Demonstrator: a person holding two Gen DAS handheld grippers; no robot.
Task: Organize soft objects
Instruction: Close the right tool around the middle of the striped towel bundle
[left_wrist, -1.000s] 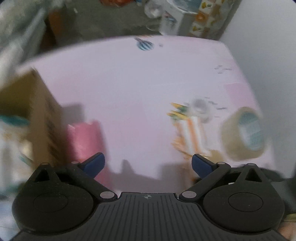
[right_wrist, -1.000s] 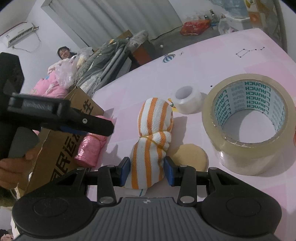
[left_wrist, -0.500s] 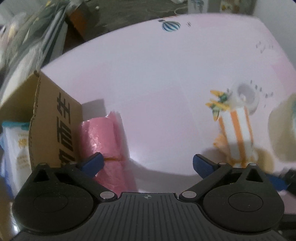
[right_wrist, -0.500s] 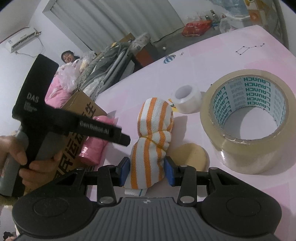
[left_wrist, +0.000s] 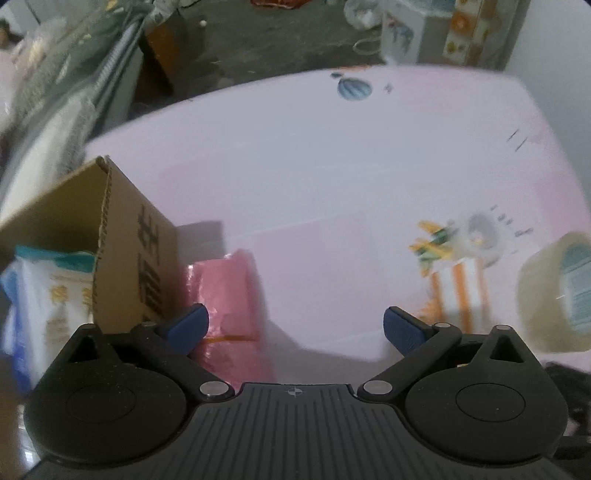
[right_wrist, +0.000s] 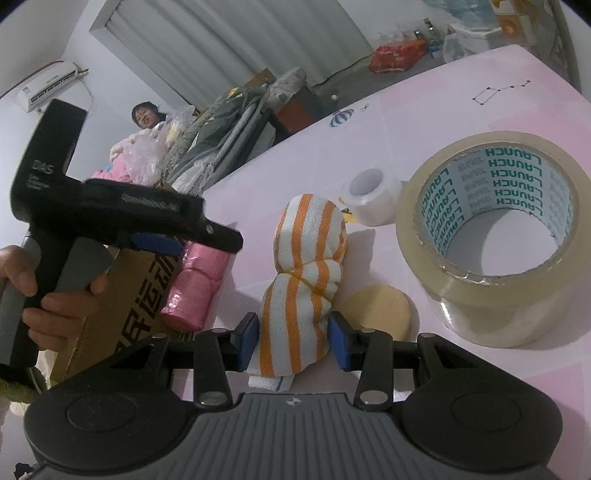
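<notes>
Right now my right gripper (right_wrist: 291, 341) has its blue pads pressed against both sides of the lower lobe of the striped towel roll (right_wrist: 304, 273), which lies on the pink table (right_wrist: 436, 103) toward its near edge. I judge the hold firm, since the cloth bulges a little between the pads. My left gripper (left_wrist: 293, 325) is spread wide and holds nothing; it hangs above the pink bag roll (left_wrist: 225, 291), which lies just beside the cardboard box (left_wrist: 122, 236) at the table's left edge.

The towel is bound at its waist by a thin elastic, and I hold only the half below it. If I lift quickly the upper lobe may flop, and the cloth could slide out of the pads. The round beige sponge (right_wrist: 380, 308) touches the towel's right side, so it may be dragged along. The big tape roll (right_wrist: 491, 236) stands just beyond it, and the small white tape roll (right_wrist: 371, 201) sits near the towel's far end; a sideways swing could knock either of them.

The greater risk, I think, is between my two tools. The left one sits in the way toward the box, where a white wipes pack (left_wrist: 48, 291) already lies. If I carry the towel leftward while it descends on the pink roll, they may collide. The left view is also blurred, so my aim there is uncertain.
</notes>
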